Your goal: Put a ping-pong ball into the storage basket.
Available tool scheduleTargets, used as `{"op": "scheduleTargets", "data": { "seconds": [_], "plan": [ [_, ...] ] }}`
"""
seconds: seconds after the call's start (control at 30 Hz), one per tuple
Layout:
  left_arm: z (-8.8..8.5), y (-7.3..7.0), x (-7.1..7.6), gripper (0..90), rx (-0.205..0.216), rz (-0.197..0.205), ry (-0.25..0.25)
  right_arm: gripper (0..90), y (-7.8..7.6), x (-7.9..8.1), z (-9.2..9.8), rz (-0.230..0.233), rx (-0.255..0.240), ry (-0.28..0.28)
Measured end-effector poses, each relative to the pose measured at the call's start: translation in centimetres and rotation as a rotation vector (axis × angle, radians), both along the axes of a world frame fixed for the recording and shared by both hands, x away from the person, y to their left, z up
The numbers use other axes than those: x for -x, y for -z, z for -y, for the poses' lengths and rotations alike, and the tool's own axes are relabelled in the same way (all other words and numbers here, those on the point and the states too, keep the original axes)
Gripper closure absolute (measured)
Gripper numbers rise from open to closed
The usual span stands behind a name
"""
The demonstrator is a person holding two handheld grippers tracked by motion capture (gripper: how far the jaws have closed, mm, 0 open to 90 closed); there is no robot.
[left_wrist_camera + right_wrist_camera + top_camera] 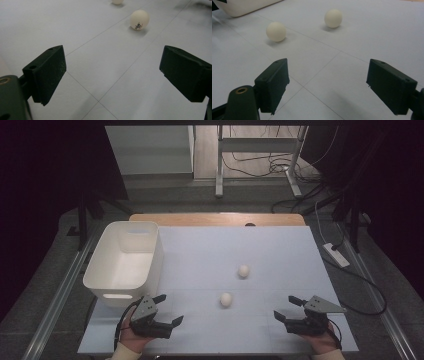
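A table covered by a pale blue-grey sheet marked with thin grid lines is seen at the centre of the frame. A white bin is set on its left part. Two white balls are found lying apart at mid-frame: the near ball lower left, the far ball upper right.

The high view is dim, black at 9 and 3 o'clock. Soft shadows lie under the balls on the evenly lit desk. Near jaws blur slightly.
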State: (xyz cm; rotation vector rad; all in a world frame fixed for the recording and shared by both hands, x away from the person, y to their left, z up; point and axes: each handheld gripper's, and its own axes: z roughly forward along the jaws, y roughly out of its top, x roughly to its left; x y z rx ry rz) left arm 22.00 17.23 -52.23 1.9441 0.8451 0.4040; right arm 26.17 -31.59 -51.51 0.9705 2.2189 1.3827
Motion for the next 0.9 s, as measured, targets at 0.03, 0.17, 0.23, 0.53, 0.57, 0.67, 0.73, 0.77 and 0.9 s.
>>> {"op": "scheduleTargets", "data": {
  "seconds": [0.03,0.17,0.23,0.53,0.57,0.67,0.73,0.77,0.9],
  "plan": [
    [0.0,0.0,0.0,7.5,-0.001,0.0,0.0,17.9,0.0,0.0,0.0,0.0,0.001,0.0],
    [0.2,-0.3,-0.1,7.6,-0.003,0.001,-0.007,17.9,0.0,-0.1,0.1,-0.001,-0.001,-0.001],
    [0.4,-0.4,0.0,7.5,-0.009,-0.002,-0.002,17.9,0.1,-0.2,0.1,-0.003,0.002,-0.002],
    [1.2,-0.9,-0.2,7.4,-0.023,-0.018,0.004,17.9,0.2,0.1,0.2,0.001,0.009,0.002],
    [1.4,-1.0,-0.2,7.3,-0.026,-0.019,0.006,17.9,0.2,0.1,0.1,0.001,0.01,0.002],
    [1.7,-1.2,-0.2,7.2,-0.03,-0.021,0.013,17.9,0.2,0.1,0.1,0.001,0.013,0.001],
    [2.0,-1.4,-0.2,7.2,-0.032,-0.021,0.016,17.9,0.2,0.1,0.0,-0.001,0.018,-0.001],
    [2.1,-1.5,-0.2,7.2,-0.032,-0.02,0.014,17.9,0.2,0.1,0.0,-0.001,0.02,-0.002],
    [2.3,-1.9,-0.4,7.2,-0.034,-0.02,0.017,17.9,0.2,0.2,0.0,-0.002,0.015,-0.001]
  ]
}}
